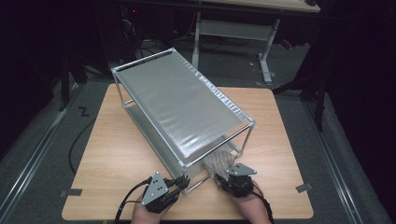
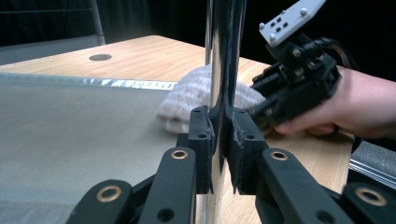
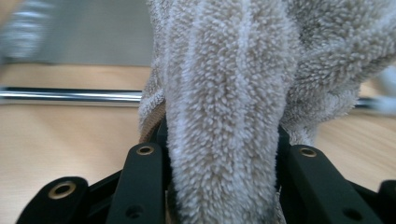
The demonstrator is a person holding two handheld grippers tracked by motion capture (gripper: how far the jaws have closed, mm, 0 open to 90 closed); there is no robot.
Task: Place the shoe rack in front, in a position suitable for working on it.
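Clamped between the right gripper jaws, a fluffy beige towel bulges ahead toward the silver wire rack's lower shelf; the left gripper pinches the chrome corner post beside it.

Beige towel, seemingly faintly striped

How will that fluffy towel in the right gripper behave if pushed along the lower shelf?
The towel bulges around the right gripper, so it is probably soft and floppy. Its fuzzy pile suggests it will likely drag and bunch on the lower shelf rather than slide. It looks light.
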